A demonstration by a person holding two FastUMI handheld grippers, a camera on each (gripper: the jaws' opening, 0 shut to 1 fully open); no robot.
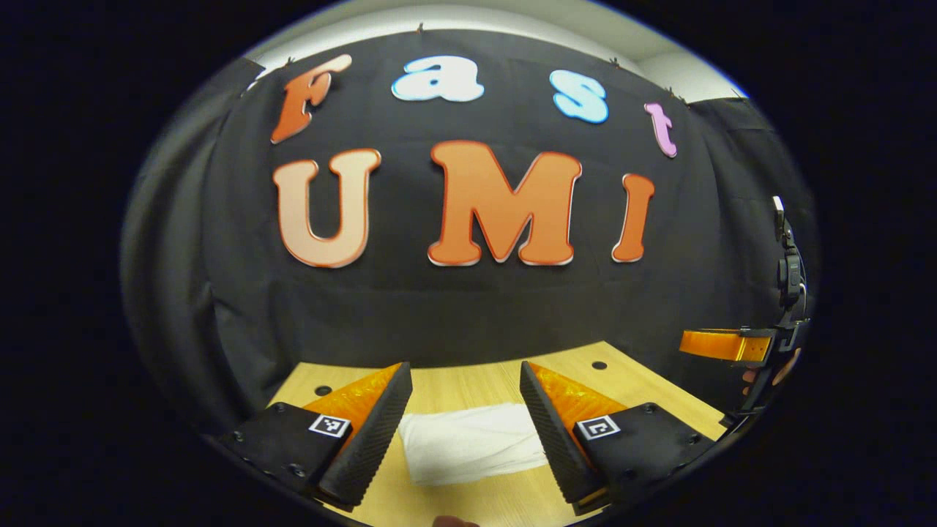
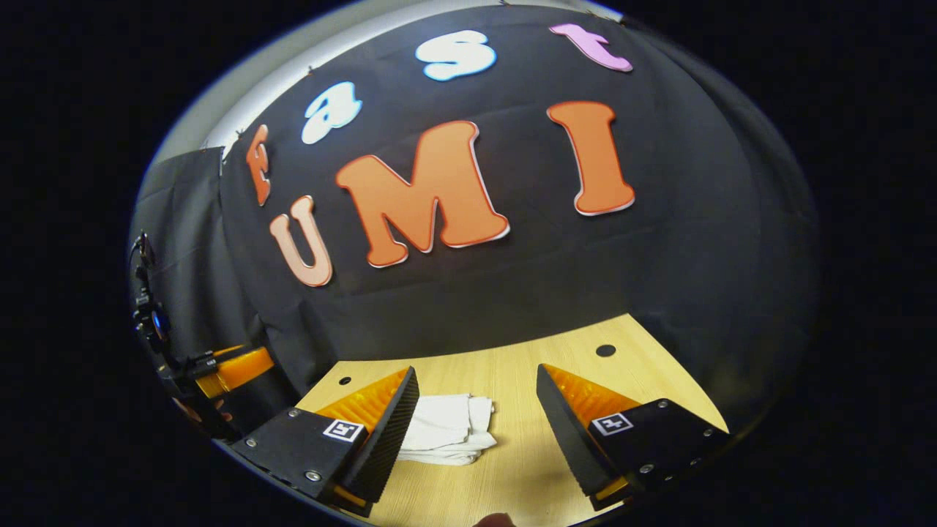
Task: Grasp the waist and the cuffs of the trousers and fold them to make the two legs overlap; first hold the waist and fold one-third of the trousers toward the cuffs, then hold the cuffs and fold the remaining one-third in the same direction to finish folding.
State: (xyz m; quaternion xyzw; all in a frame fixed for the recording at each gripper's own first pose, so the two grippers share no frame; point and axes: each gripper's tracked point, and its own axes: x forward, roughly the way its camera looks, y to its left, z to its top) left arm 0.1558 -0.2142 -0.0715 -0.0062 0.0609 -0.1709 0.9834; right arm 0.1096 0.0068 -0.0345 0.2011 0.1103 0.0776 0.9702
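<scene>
White trousers (image 1: pixel 468 443) lie folded into a compact bundle on the wooden table (image 1: pixel 476 380). In the left gripper view the bundle sits between and below my left gripper's (image 1: pixel 465 377) spread fingers, which hover above it, open and holding nothing. In the right gripper view the same trousers (image 2: pixel 446 428) lie at the lower left, partly behind the left finger of my right gripper (image 2: pixel 477 380). That gripper is open too, raised over the table. The right gripper (image 1: pixel 725 344) also shows at the right edge of the left gripper view, and the left gripper (image 2: pixel 234 369) at the left edge of the right gripper view.
The light wooden table (image 2: pixel 527 380) has small round holes (image 2: pixel 605 350) near its far edge. The black booth wall (image 1: pixel 468 293) stands close behind the table. Bare tabletop lies to the right of the bundle in the right gripper view.
</scene>
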